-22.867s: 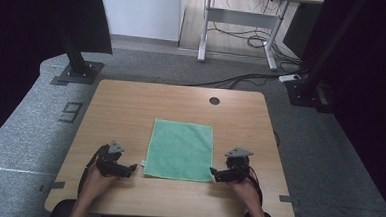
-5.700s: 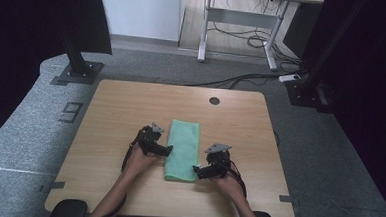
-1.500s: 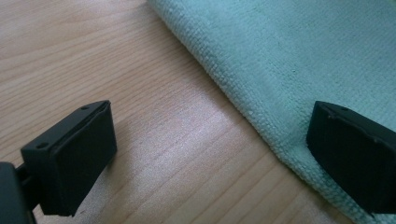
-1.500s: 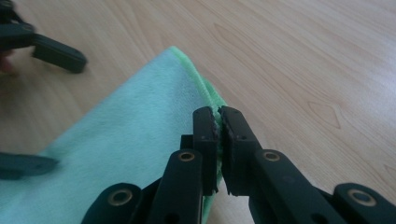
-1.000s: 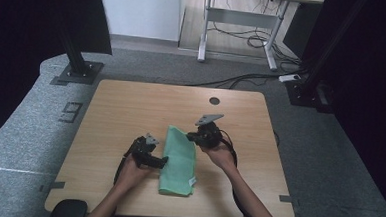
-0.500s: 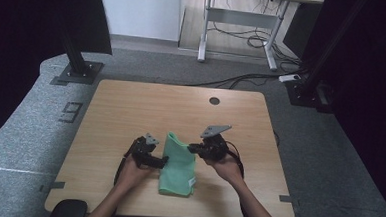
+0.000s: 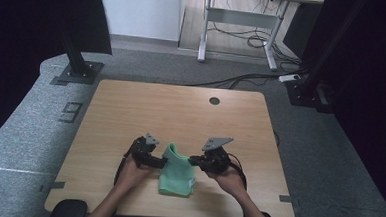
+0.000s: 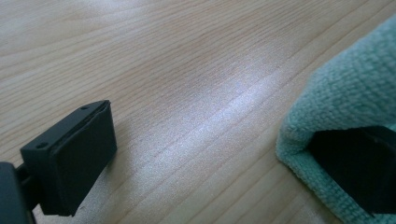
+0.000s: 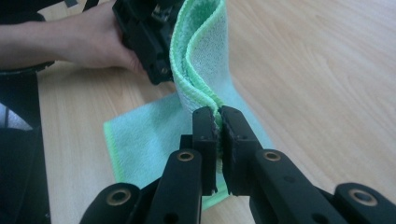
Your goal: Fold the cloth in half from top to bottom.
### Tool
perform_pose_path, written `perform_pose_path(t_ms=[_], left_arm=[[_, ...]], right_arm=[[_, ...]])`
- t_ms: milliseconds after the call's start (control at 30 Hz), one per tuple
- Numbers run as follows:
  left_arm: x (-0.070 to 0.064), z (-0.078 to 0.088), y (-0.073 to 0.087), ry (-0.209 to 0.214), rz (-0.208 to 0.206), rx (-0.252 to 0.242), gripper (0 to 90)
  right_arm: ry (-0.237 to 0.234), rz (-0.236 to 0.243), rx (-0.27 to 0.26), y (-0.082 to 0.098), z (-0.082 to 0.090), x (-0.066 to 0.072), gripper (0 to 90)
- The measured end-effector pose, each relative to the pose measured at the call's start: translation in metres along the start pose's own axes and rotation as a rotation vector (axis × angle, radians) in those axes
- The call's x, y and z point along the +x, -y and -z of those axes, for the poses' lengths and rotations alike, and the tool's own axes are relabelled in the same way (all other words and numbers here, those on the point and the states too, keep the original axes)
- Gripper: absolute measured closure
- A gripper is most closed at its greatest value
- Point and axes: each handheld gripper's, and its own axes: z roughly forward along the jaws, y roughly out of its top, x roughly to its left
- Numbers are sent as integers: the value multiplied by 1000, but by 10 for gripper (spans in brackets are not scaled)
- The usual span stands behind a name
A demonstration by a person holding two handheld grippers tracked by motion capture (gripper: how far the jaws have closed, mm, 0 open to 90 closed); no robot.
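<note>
Your right gripper [image 9: 218, 122] has its jaws pinched nearly together on the raised edge of the green cloth [image 9: 198, 56], which stands up as a doubled fold while the rest lies flat on the table [image 9: 327, 84], near your edge of it. Your left gripper [image 8: 233, 154] is wide open: one jaw sits over bare wood, the other is tucked inside a fold of the cloth [image 8: 355, 98], so it grips nothing yet.

The likely trouble, as I judge it, is the fold slipping crooked. You hold the lifted edge at one point only, and if you carry it over like that, the free side may sag and the layers land askew. Pulling hard could also drag the flat part across the table (nothing pins it). If the left gripper closes now, it may catch one layer and not both.

From above, the grippers [image 7: 151, 159] [image 7: 198, 161] and your hands cover the cloth's [image 7: 177, 175] lifted part, so how many layers you hold is hard to tell. The right gripper view cuts off the cloth's near edge behind the jaws.
</note>
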Motion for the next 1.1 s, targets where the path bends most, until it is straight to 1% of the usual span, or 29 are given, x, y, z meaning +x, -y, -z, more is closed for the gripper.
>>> perform_pose_path(t_ms=[267,400,533,600,633,700,800,900,1000,1033,1100], left_arm=[[0,0,0,0,2,-1,16],[0,0,0,7,0,-3,16],[2,2,1,41,-10,-13,28],[2,4,1,64,6,-7,27],[2,6,0,63,3,-7,26],[-1,12,-1,59,-26,1,26],[-4,16,0,41,-50,29,26],[-4,17,5,47,-38,39,28],[-5,16,7,40,-38,49,28],[-5,14,8,44,-27,48,28],[-5,14,8,47,-26,48,27]], right_arm=[[-15,-3,5,8,-1,7,840],[-19,-1,9,11,-3,11,839],[-25,0,16,16,-5,14,839],[-28,-4,18,19,-7,15,839],[-30,-6,18,21,-7,15,839],[-32,-15,19,25,-8,15,839],[-37,-26,24,30,-10,15,839],[-41,-31,24,33,-11,17,838],[-47,-31,30,36,-12,19,838],[-49,-30,29,37,-12,20,838],[-53,-28,37,38,-13,22,837]])
